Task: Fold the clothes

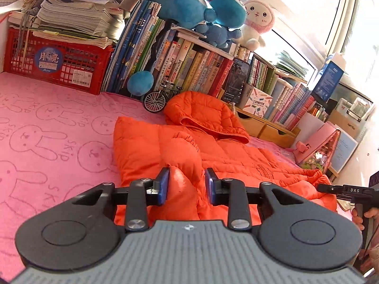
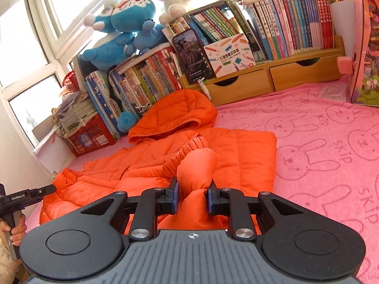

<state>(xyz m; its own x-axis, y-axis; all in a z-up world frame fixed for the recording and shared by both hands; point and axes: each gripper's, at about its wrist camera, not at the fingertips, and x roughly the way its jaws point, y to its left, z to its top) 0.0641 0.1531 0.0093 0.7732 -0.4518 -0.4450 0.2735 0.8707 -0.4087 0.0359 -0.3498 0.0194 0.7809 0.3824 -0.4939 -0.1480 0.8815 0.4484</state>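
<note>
- An orange puffer jacket (image 1: 213, 146) lay on the pink rabbit-print counter (image 1: 47, 130), hood toward the books (image 1: 189, 66), sleeves folded over its body.
- Left tool (image 1: 187, 184) and right tool (image 2: 192, 196) each pinched a bulge of hem padding.
- Judged light, soft, slippery and springy; seams or cuffs would hold best.

jacket (image 1: 165, 146) lies flat on the blanket (image 1: 47, 130), hood (image 1: 201, 113) toward the books (image 1: 189, 68). crate (image 1: 59, 64) left of books, papers (image 1: 75, 16) on it. plush toys (image 1: 201, 7) on top of books. phone (image 1: 236, 80) leans before them.
</note>
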